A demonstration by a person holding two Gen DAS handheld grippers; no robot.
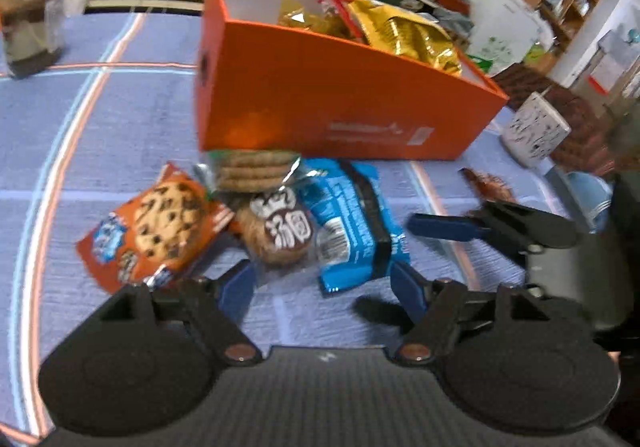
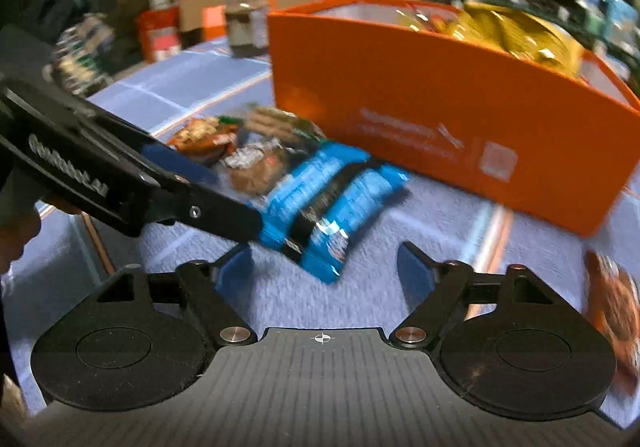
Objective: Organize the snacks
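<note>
A pile of snacks lies on the blue cloth in front of an orange box (image 1: 340, 99) (image 2: 440, 107). The pile holds a blue packet (image 1: 352, 223) (image 2: 332, 199), a clear-wrapped cookie (image 1: 280, 231) (image 2: 256, 171), an orange chocolate-chip cookie packet (image 1: 156, 231) and a biscuit stack (image 1: 256, 171). Gold bags (image 1: 408, 35) (image 2: 520, 27) fill the box's right half. My left gripper (image 1: 322, 287) is open just short of the blue packet's near edge. My right gripper (image 2: 326, 271) is open too, at that packet's near end, with nothing gripped. Another orange packet (image 2: 616, 307) lies to its right.
A jar (image 1: 32, 27) (image 2: 244, 23) stands at the table's far side, left of the box. A white speckled block (image 1: 536, 131) sits right of the box. A blue finger of the left gripper (image 2: 176, 161) crosses the right wrist view. Cardboard boxes and shelves lie beyond.
</note>
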